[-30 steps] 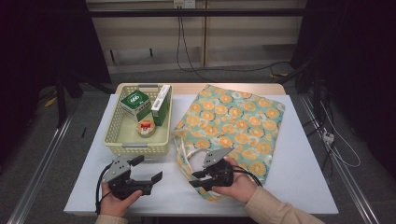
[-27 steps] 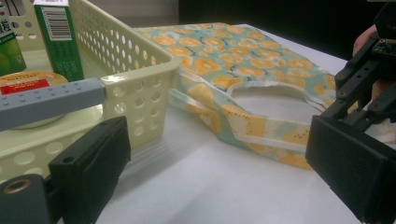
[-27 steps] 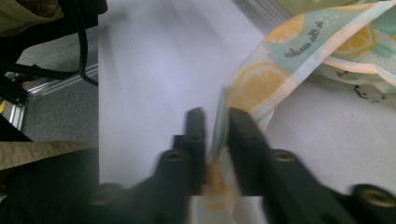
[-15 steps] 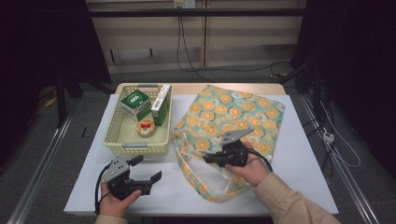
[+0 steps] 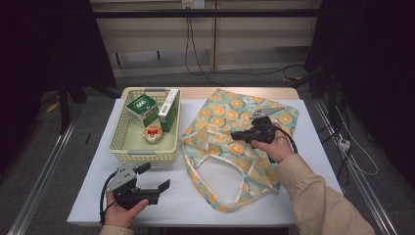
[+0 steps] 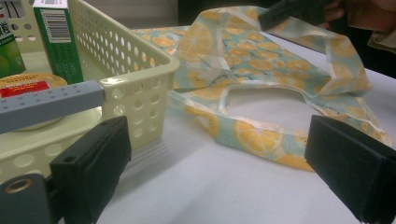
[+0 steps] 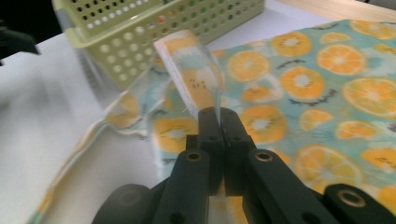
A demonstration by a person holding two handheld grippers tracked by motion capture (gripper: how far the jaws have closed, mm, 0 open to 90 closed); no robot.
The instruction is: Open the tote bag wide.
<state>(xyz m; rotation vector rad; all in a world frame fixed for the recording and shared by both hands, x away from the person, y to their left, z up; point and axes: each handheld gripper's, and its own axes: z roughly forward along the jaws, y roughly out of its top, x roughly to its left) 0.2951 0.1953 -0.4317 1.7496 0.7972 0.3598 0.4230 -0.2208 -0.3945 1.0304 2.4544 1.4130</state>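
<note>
White bench (image 5: 303, 161) under dark surroundings; from the high view, the right hand-held gripper (image 5: 235, 134) hovers over the orange-print tote bag (image 5: 230, 105), lifting its handle strap (image 5: 208, 147), the basket (image 5: 142, 155) off to its left; the left hand-held gripper (image 5: 157, 178) rests near the bench's front edge, jaws parted, holding nothing. Left gripper view: bag mouth (image 6: 261, 100) lies ahead between the wide jaws. Right gripper view: jaws clamped tight on the strap (image 7: 196, 79). Judging by this, the handle is gripped and raised; opening the bag remains.
</note>
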